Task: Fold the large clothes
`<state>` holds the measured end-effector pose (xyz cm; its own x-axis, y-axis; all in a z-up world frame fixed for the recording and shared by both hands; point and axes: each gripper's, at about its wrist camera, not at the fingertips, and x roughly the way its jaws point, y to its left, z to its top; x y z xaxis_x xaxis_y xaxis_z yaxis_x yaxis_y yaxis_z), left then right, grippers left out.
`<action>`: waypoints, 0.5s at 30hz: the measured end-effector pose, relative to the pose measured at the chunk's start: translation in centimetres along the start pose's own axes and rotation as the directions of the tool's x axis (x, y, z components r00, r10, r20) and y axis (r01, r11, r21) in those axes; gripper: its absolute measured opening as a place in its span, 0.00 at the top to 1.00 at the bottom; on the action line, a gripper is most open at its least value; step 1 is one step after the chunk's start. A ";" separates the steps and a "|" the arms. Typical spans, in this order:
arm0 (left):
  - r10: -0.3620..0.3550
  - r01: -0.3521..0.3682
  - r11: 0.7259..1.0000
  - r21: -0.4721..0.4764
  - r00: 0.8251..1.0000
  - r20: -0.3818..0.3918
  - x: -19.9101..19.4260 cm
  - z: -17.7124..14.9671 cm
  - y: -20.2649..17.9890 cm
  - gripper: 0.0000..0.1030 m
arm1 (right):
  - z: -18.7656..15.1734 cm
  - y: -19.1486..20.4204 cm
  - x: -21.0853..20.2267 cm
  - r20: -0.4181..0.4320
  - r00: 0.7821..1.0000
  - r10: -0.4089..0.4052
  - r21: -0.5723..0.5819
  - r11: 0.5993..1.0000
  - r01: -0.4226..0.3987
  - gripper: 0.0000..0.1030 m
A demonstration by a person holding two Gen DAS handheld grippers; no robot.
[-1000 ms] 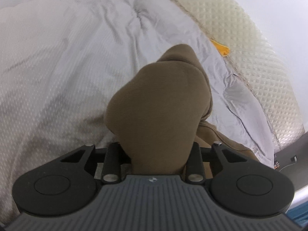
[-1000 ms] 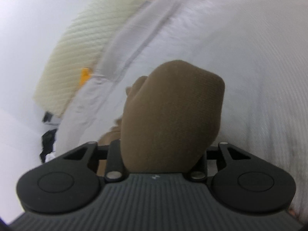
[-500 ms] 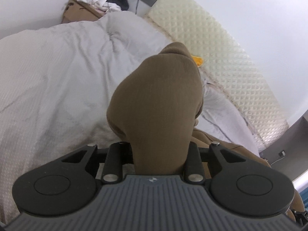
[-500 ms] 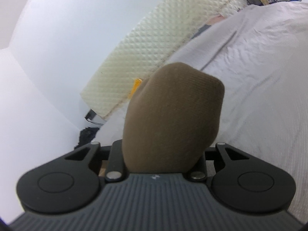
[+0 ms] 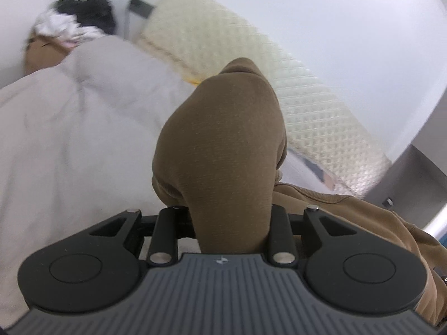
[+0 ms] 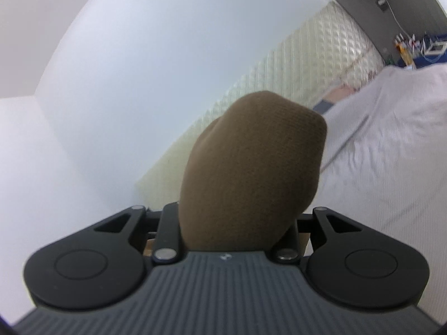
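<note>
1. Brown knit cloth, the garment [image 5: 226, 150], bulges out between the jaws of the left gripper [image 5: 223, 223], which is clenched on a thick bunch of it.
2. The right gripper [image 6: 232, 223] is likewise clamped on a wad of the same brown garment [image 6: 251, 162]; the fingertips of both tools are buried in fabric.
3. Landmark: the bed [image 5: 69, 139]. The garment sits above the bed, and in the left view its slack runs off to the right, at the bed's near edge.
4. A quilted mattress pad [image 5: 293, 89] leans on the wall beyond the bed; a clothes pile [image 5: 75, 22] sits past the bed's far corner.
5. Handling, as a judgement: the knit looks soft, limp and fairly thick, so it will sag and swing rather than hold shape; not slippery, not fragile.
6. Best held at two matching points, such as shoulders or hem corners, so it hangs flat over the bed before folding.
</note>
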<state>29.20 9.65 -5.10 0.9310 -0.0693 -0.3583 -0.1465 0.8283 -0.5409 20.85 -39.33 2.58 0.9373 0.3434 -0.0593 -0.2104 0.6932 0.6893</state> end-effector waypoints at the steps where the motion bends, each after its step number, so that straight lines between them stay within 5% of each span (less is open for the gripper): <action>1: -0.001 0.001 1.000 0.023 1.000 0.000 1.1 0.7 -1.5 0.71 | 1.0 -0.3 0.3 0.011 1.000 0.001 -0.001 1.000 -0.001 0.66; 9: -0.060 0.064 0.994 0.087 0.997 -0.045 12.7 4.7 -11.7 0.70 | 9.0 -4.3 4.8 0.082 0.997 0.002 -0.018 1.000 -0.001 0.66; 15: -0.095 0.103 0.987 0.126 0.993 -0.073 24.1 4.7 -19.4 0.70 | 14.0 -10.2 10.3 0.118 0.992 -0.048 0.011 0.999 0.047 0.66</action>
<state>56.11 -5.45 0.34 0.9140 -0.1875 -0.3598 -0.0064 0.8800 -0.4749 36.57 -51.68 5.02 0.9727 0.2321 -0.0065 -0.1627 0.7016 0.6938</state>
